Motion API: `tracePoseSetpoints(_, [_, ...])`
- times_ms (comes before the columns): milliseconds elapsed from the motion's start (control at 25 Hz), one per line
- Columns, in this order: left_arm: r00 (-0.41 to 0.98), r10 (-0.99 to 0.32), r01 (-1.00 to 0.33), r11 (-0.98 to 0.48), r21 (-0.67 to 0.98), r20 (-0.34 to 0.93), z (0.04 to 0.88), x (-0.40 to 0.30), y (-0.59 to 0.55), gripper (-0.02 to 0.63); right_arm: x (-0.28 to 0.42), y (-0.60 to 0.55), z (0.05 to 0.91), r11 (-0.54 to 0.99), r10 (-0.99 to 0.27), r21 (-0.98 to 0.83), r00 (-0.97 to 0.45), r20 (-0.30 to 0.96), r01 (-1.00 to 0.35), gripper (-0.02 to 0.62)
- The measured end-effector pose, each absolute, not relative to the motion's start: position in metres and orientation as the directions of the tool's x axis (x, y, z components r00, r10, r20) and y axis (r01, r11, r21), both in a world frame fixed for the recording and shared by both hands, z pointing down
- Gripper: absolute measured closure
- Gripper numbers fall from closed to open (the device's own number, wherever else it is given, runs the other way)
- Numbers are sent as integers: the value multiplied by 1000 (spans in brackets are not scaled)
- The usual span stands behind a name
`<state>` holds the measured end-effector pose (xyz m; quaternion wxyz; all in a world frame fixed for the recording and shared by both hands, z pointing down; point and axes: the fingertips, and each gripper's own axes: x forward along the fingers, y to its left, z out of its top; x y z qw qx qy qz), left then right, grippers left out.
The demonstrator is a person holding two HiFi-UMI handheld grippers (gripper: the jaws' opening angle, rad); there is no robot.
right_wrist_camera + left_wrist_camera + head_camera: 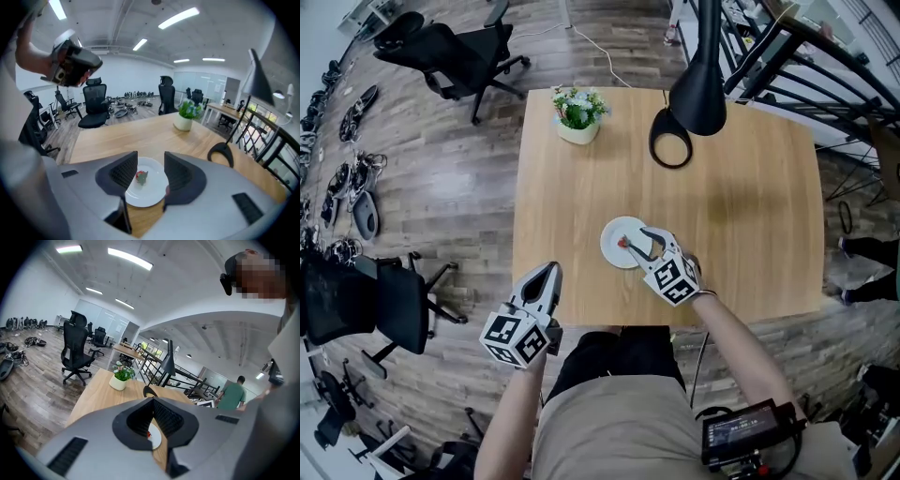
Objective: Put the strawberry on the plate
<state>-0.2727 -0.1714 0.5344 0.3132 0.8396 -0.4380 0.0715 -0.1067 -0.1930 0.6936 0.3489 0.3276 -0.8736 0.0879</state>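
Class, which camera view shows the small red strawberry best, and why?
The right gripper view: the small red strawberry lies clear on the round white plate. The head view shows only a red speck; the left gripper view, a sliver.

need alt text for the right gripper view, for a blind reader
The right gripper, jaws open, looks down on a strawberry lying on a white plate on a wooden table; neither jaw presses on the strawberry. Farther back on the table stand a potted plant and a black lamp base.
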Motion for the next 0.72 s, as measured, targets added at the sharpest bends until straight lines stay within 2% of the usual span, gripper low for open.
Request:
tracePoseSetpoints(320, [624, -722, -752, -451, 480, 300, 497, -268, -172, 603, -52, -181, 521, 611, -764, 157, -528, 370, -776, 434])
tracePoseSetpoints(520, [634, -736, -741, -489, 460, 239, 467, -258, -176, 603, -21, -159, 425, 506, -860, 162, -481, 172, -847, 434])
tracePoseSetpoints(720, [644, -743, -730, -529, 432, 179, 439, -245, -188, 603, 7, -141, 370, 418, -909, 125, -413, 61, -900, 434])
